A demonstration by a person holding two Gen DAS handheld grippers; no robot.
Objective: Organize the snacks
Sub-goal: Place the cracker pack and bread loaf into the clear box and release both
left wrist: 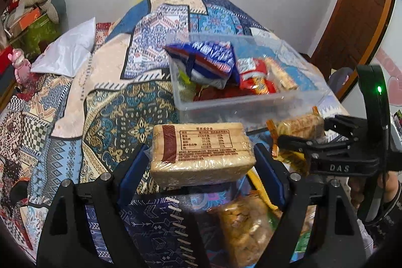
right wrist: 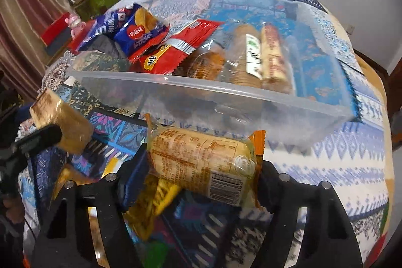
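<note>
Left hand-held gripper [left wrist: 201, 160] holds a flat cracker pack [left wrist: 201, 152] between its blue pads, which press on the two short ends, so the jaws stand wide; the nutrition label faces up. Right hand-held gripper [right wrist: 201, 167] is closed on a round biscuit roll [right wrist: 203, 165] with orange crimped ends, lying across the jaws with the barcode toward the camera.

Seen from the left wrist, the right hand-held gripper with its roll is at about 3 o'clock of the cracker pack, near but apart. A clear plastic bin [left wrist: 251, 104] stands beyond both, at 12 o'clock, on a patchwork quilt [left wrist: 120, 117] (it looks like a bed). Inside the bin lie a blue snack bag [left wrist: 208, 59] at the left, a red snack bag [right wrist: 170, 52] in the middle and biscuit rolls [right wrist: 271, 57] at the right. Under the grippers, at 6 o'clock, a bag of golden snacks [left wrist: 246, 227] lies on the quilt.
</note>
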